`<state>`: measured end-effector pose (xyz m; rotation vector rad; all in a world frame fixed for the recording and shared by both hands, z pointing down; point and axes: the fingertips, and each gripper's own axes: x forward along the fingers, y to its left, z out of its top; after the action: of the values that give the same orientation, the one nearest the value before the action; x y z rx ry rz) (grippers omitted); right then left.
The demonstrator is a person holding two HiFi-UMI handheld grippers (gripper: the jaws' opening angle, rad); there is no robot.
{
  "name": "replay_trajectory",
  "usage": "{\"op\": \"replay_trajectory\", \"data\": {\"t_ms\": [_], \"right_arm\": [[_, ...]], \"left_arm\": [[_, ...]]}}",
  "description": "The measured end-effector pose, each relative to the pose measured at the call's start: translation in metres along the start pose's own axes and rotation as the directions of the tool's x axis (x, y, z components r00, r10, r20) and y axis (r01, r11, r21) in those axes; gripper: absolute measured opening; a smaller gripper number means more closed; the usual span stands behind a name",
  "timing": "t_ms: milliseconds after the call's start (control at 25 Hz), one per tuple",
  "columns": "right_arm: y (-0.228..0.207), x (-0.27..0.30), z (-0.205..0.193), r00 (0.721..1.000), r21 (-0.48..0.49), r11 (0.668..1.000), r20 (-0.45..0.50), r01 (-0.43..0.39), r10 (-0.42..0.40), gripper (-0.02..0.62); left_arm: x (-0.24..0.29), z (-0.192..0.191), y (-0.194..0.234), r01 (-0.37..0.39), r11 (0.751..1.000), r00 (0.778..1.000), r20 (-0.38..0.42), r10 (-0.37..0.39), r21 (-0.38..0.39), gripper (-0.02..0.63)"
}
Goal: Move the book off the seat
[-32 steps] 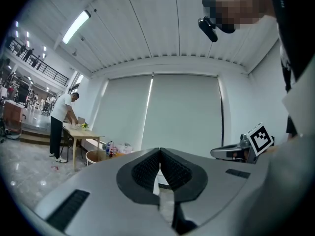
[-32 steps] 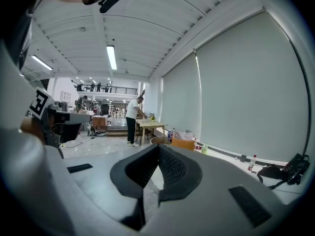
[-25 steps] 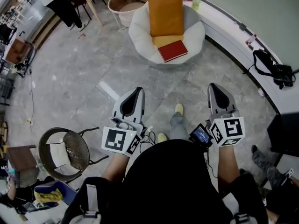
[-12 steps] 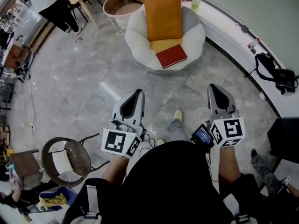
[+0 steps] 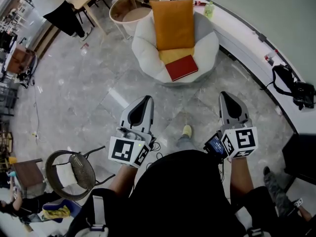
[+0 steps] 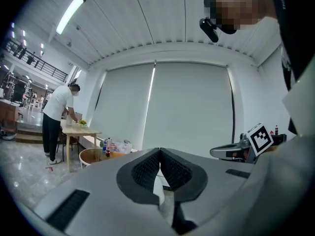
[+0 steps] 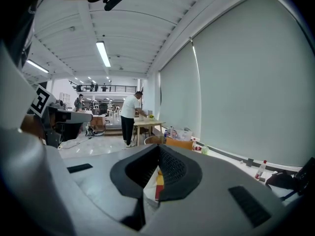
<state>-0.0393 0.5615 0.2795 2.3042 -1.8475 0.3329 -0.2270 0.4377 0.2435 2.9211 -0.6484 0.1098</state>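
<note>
Forearms are stretched out forward in the head view, with the left gripper (image 5: pixel 146 99) and right gripper (image 5: pixel 227 96) side by side, both pointing at the white seat (image 5: pixel 143 48). The red book (image 5: pixel 181 67) lies flat on the seat's front edge, on the near side of the orange cushion (image 5: pixel 173 23). It's well ahead of both grippers and roughly between their lines. Left gripper view: jaws pressed together, nothing in them. Right gripper view: same deal, jaws together and empty, with a red-and-yellow sliver showing just past them.
</note>
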Motion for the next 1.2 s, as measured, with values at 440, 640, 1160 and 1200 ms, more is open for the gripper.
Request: {"op": "replay_trajectory", "data": {"t_ms": [440, 640, 1160, 1200], "right_arm": [[-0.048, 0.032, 0.009, 0.999, -0.025, 0.999, 0.007, -0.034, 0.034, 0.012], [-0.062, 0.042, 0.01, 0.999, -0.028, 0.999, 0.013, -0.046, 0.047, 0.012], [-0.078, 0.053, 0.01, 0.998, -0.038, 0.998, 0.014, -0.058, 0.059, 0.012], [-0.078, 0.054, 0.01, 0.998, -0.039, 0.997, 0.014, -0.062, 0.063, 0.012]], "left_arm": [[0.062, 0.011, -0.009, -0.018, 1.0, 1.0, 0.002, 0.017, 0.019, 0.014], [0.077, 0.012, -0.012, -0.031, 0.999, 0.999, 0.009, 0.031, 0.022, 0.014], [0.095, 0.016, -0.014, -0.042, 0.998, 0.999, 0.017, 0.041, 0.037, 0.014], [0.094, 0.016, -0.015, -0.044, 0.998, 0.999, 0.018, 0.043, 0.035, 0.014]]}}
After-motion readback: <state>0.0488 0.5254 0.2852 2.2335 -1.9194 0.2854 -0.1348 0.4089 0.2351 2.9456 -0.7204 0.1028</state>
